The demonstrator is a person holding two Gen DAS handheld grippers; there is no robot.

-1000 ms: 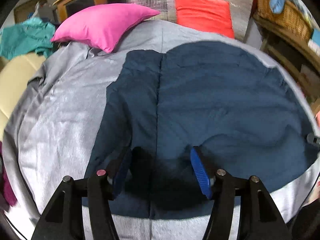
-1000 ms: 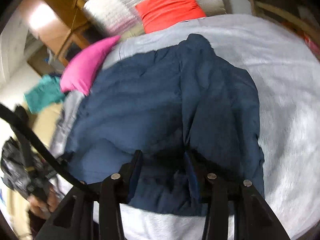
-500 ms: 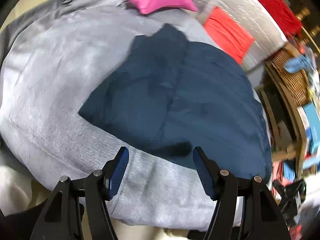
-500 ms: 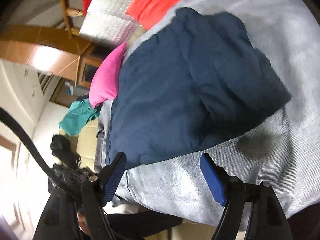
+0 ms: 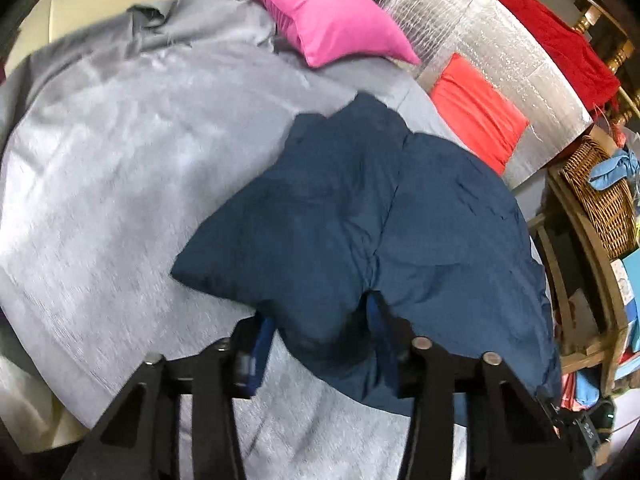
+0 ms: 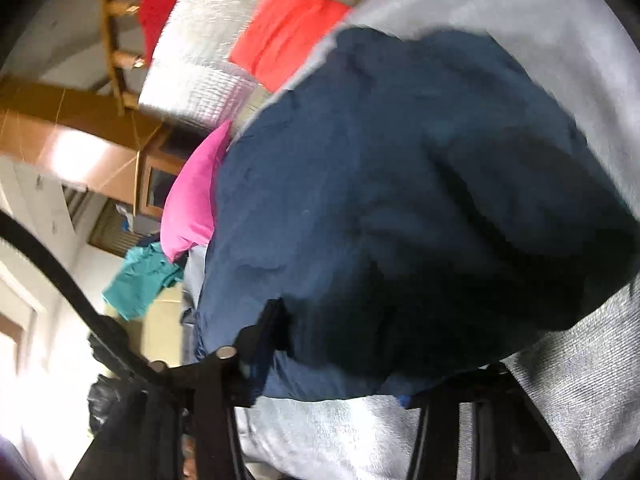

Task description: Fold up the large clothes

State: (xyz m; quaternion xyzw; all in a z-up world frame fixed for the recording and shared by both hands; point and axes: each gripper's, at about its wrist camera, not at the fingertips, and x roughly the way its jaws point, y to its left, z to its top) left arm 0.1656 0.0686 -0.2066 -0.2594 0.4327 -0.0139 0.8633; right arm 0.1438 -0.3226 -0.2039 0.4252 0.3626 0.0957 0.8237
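One navy jacket on grey bedspread, long axis toward pillows

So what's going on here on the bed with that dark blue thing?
A person is folding a padded navy garment on a grey bedspread, with a handheld gripper in each hand. The left gripper and right gripper have both just been closing, and each now has a bunch of the garment's near edge between its jaws. The garment already lies doubled along a centre seam. A pink pillow sits beyond it.
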